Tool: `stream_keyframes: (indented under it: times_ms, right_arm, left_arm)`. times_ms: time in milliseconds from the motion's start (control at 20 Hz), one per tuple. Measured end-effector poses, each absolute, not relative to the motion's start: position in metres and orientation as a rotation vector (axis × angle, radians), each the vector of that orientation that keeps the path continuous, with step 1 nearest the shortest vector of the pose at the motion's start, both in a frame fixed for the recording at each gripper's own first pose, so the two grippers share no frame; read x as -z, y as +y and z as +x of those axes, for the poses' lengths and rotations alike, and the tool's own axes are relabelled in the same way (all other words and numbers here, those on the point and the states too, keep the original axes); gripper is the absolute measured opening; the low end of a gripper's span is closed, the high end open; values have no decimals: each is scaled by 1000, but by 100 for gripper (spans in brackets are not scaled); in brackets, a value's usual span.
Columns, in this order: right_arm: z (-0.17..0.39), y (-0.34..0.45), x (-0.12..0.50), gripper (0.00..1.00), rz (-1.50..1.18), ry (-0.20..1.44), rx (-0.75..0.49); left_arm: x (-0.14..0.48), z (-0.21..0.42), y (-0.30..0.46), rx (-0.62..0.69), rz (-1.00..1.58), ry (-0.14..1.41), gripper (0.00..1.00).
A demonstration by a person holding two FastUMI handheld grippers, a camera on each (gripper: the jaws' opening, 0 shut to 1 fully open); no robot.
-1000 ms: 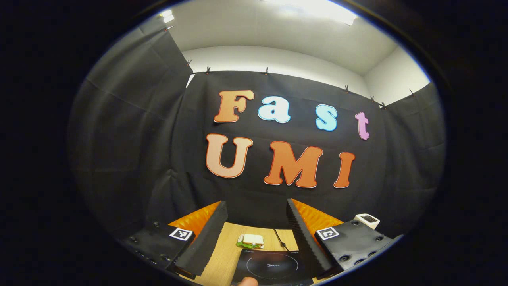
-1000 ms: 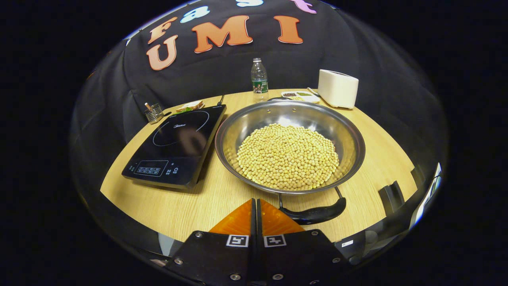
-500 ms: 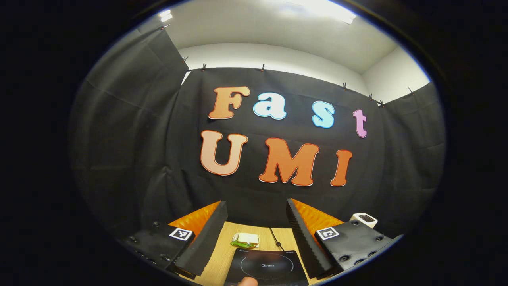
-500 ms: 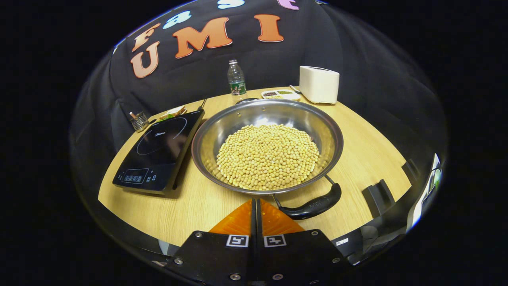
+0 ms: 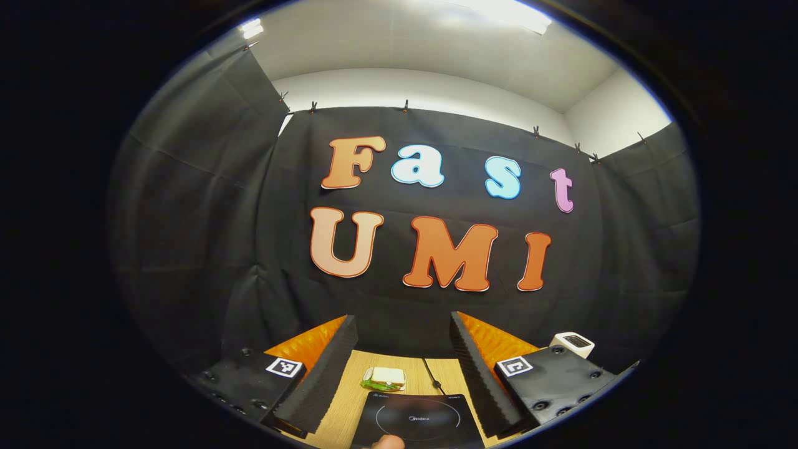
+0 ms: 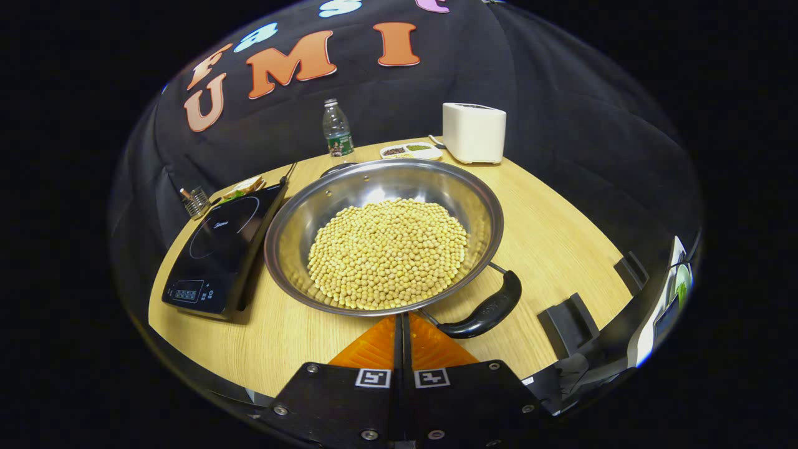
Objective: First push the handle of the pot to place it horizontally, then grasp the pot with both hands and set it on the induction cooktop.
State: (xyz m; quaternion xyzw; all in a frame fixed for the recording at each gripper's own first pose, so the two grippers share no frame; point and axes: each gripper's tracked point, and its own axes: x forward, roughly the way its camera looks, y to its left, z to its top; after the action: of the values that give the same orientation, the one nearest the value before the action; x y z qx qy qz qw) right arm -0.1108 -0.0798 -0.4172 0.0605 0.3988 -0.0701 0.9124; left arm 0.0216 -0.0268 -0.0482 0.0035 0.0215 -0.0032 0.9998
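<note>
A wide steel pot (image 6: 283, 218) full of yellow beans stands on the wooden table, just right of the black induction cooktop (image 6: 218, 246). Its black long handle (image 6: 486, 308) points toward the near right, and a small dark handle (image 6: 340, 167) shows at the far rim. My right gripper (image 6: 402, 318) is shut with nothing in it, its tips at the pot's near rim, just left of the handle's root. My left gripper (image 5: 402, 318) is open and held high, facing the booth wall, with the cooktop (image 5: 418, 424) low between its fingers.
At the back of the table stand a white toaster (image 6: 474, 132), a water bottle (image 6: 337, 128) and a divided dish (image 6: 410, 150). A sandwich (image 5: 383, 378) and a wire holder (image 6: 196, 201) sit beyond the cooktop. Black brackets (image 6: 567, 315) line the table's right edge.
In the right gripper view the pot, cooktop and toaster have slid left, and the long handle now angles farther up to the right of my shut fingers. The left gripper has barely drifted.
</note>
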Motion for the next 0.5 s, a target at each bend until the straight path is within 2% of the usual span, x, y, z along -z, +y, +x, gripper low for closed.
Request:
stream_keyframes:
  times_ms: [500]
  right_arm:
    - [-91,-119,424,0,99,821,242]
  left_arm:
    - [57,35,-32,22,3,61,98]
